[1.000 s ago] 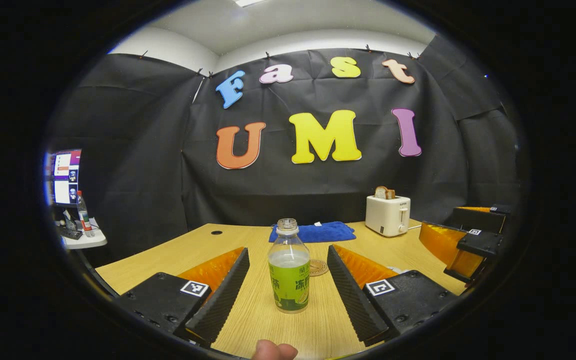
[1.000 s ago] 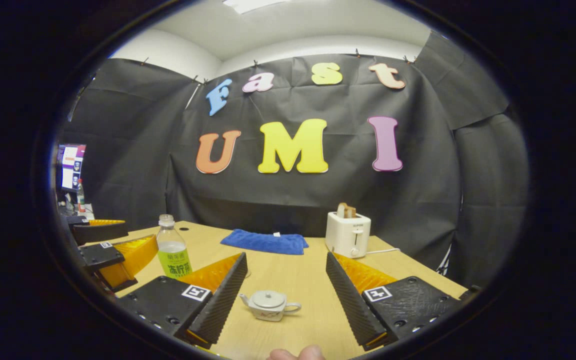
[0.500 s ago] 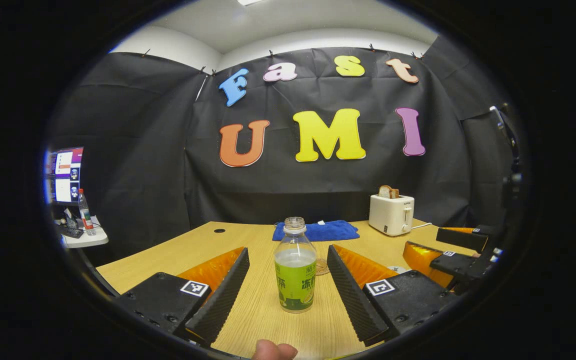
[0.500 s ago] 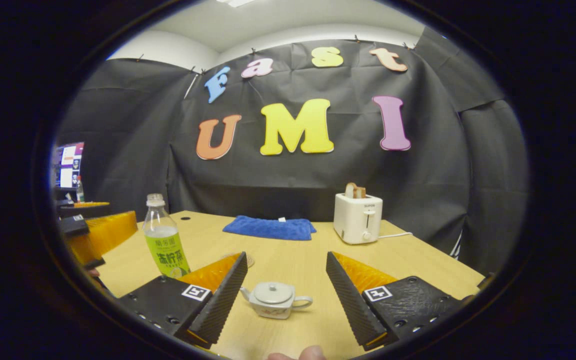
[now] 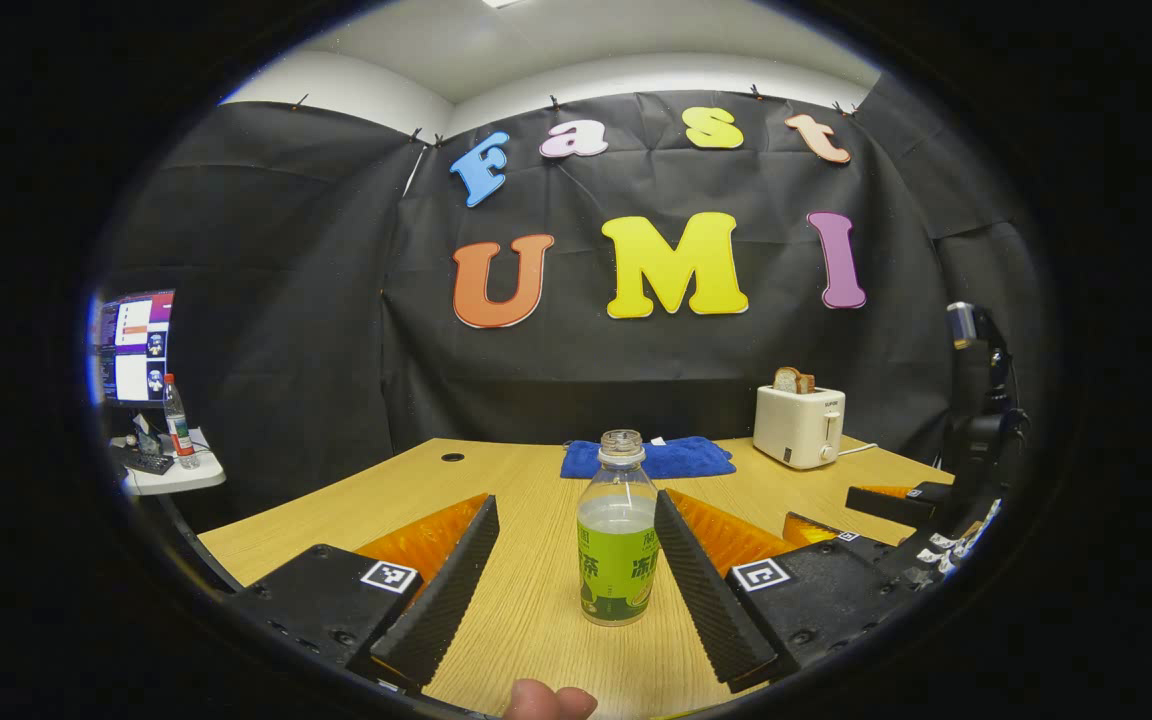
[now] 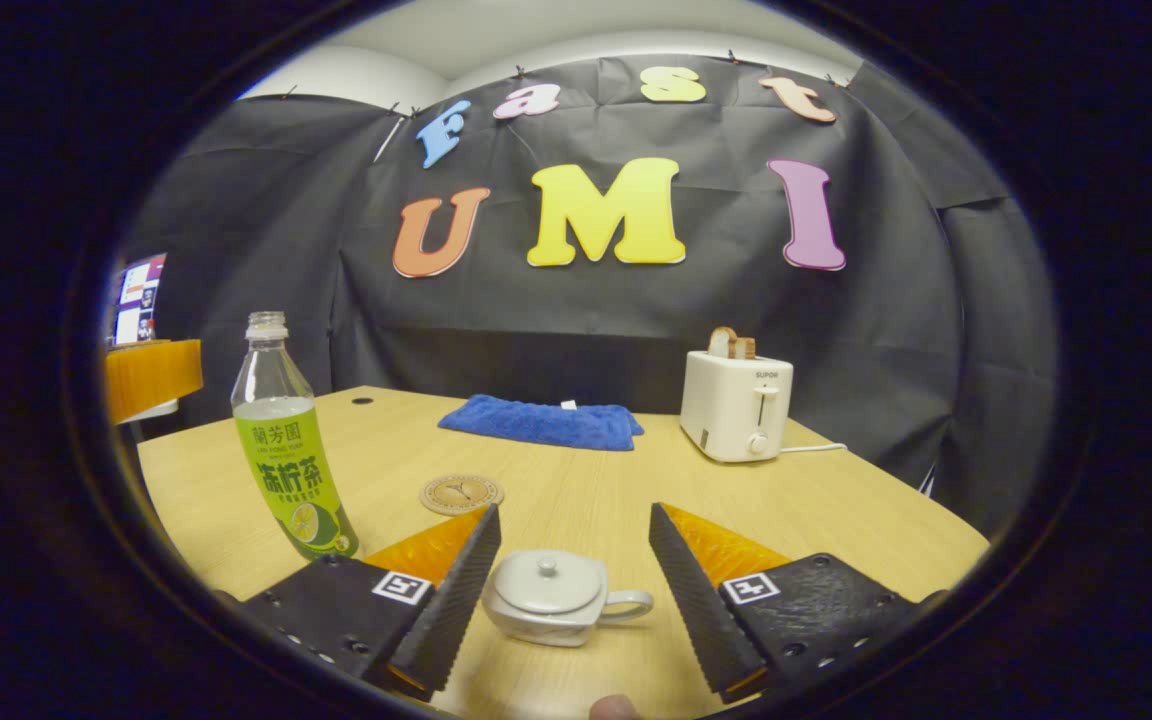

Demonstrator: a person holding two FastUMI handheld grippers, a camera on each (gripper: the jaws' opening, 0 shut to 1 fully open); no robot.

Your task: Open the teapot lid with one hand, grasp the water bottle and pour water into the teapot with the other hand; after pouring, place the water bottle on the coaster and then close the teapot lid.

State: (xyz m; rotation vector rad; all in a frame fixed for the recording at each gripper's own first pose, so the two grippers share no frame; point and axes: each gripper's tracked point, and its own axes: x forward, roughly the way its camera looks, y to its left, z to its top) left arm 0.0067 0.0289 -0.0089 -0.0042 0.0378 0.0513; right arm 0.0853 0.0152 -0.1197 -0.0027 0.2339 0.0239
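Observation:
An uncapped clear water bottle (image 5: 617, 552) with a green label stands upright on the wooden table (image 5: 536, 620). It sits between the wide-apart fingers of my left gripper (image 5: 576, 575), close to the right finger and not gripped. The same bottle (image 6: 286, 450) shows at the left in the right gripper view. A small grey teapot (image 6: 551, 597) with its lid on sits between the fingers of my open right gripper (image 6: 574, 590), handle to the right. A round coaster (image 6: 461, 493) lies on the table beyond the teapot. The right gripper (image 5: 896, 525) also appears at the right edge.
A blue cloth (image 6: 541, 422) lies at the back of the table, and a white toaster (image 6: 736, 403) holding bread stands at the back right with its cord trailing. A side table with a monitor (image 5: 131, 345) and a bottle stands off to the left.
Both grippers moved forward and lower. The bottle shifted right between the left fingers. The teapot now sits deeper between the right fingers, and the coaster came into sight.

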